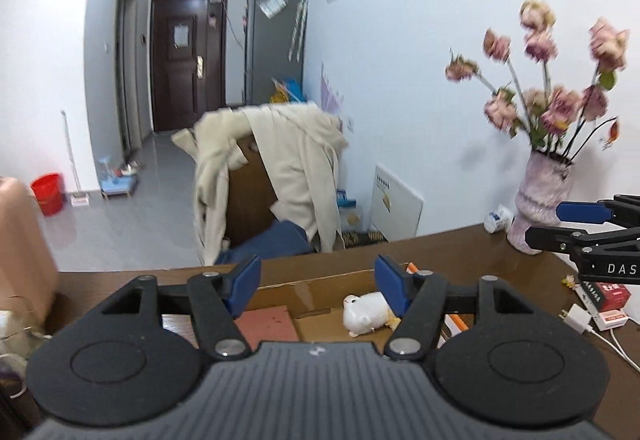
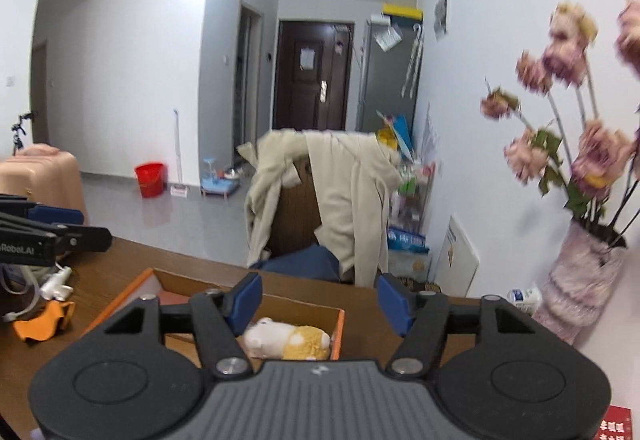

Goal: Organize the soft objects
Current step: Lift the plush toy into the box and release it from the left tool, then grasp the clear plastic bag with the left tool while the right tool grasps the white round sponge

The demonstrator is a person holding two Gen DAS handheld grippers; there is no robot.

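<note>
Both tools, left tool (image 1: 318, 290) and right tool (image 2: 320, 304), hang open and empty above the counter (image 2: 132, 260). Between them, a plush toy (image 2: 286, 340) lies in the cardboard box (image 2: 340, 328); it looks light and squashy, best pinched across its plump middle.

Even, cool indoor light, strong fisheye bending at edges, flowers (image 1: 560, 79) blurred, perhaps by motion.

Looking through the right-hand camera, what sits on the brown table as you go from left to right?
Orange cloth → open cardboard box holding a white-and-yellow plush toy → small white bottle → pink vase of faded flowers.
</note>
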